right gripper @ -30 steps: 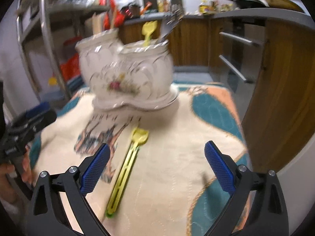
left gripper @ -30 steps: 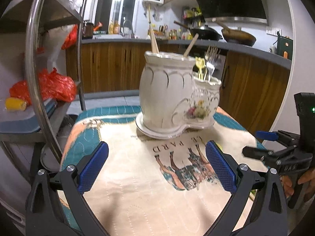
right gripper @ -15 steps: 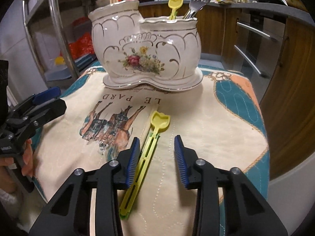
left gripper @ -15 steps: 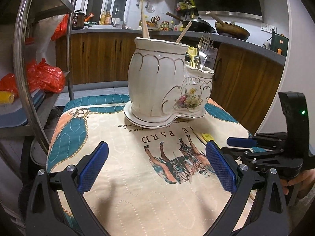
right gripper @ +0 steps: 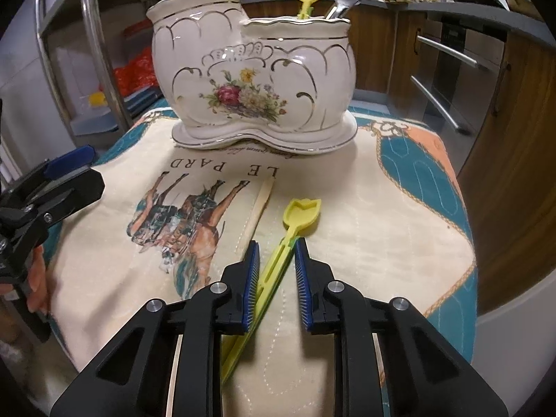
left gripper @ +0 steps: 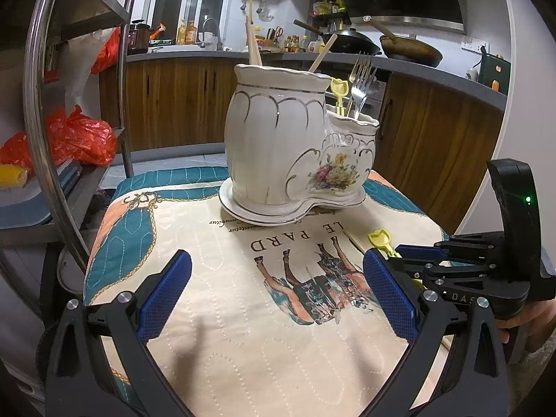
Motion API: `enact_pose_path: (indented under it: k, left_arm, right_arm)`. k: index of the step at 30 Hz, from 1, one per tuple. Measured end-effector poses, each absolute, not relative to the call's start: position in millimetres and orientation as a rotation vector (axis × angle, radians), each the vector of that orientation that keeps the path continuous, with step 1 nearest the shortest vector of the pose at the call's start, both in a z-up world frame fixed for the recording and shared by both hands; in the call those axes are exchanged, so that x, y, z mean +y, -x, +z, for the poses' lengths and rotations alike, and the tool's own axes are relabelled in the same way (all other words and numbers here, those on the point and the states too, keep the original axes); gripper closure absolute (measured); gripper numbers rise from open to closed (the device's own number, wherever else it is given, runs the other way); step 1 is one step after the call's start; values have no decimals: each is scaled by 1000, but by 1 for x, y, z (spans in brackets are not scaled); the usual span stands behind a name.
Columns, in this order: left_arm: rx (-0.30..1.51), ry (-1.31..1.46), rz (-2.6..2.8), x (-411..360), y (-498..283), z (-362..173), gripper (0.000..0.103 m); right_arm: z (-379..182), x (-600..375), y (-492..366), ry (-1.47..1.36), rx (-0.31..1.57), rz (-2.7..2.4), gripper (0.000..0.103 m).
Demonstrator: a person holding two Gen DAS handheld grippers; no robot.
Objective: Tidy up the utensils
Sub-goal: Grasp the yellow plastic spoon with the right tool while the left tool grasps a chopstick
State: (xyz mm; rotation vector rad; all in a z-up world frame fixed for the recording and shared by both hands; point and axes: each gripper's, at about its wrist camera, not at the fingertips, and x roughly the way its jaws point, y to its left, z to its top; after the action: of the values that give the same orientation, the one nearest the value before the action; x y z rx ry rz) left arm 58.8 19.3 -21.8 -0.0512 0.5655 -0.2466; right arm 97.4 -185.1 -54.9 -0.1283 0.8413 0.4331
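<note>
Now right claw (right gripper: pixel 276 271) narrowed, just been closing, astride slim yellow plastic spoon (right gripper: pixel 278 260) flat on quilted desk cloth (right gripper: pixel 365 243); pads not yet pressing. Long axis running away toward white floral ceramic utensil holder (right gripper: pixel 253 83). Wooden stick (right gripper: pixel 259 205) just left. Left claw (left gripper: pixel 278 293) spread, empty, farther off.

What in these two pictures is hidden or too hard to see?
- Right wrist view: yellow scoop's handle end, behind the right gripper.
- Both views: lower parts of the fork and chopsticks, inside the holder.
- Left wrist view: counter bottles, too small.
</note>
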Motion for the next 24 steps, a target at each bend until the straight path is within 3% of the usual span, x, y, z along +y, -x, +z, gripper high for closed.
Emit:
enact_pose_path:
  k: [4,19,24]
  left_arm:
    - [568,35,-227,17,-58,-21,6]
    - [714,1,-288,-49,-67,-22,7]
    - [774,-37,-327,-82,-69,-30,26]
  right_arm:
    - [-55,-191,-101,108,846,447,92]
    - [-40,-248,-110,15,779,429,92]
    - [-36,-257,-108,-1,764,432,92]
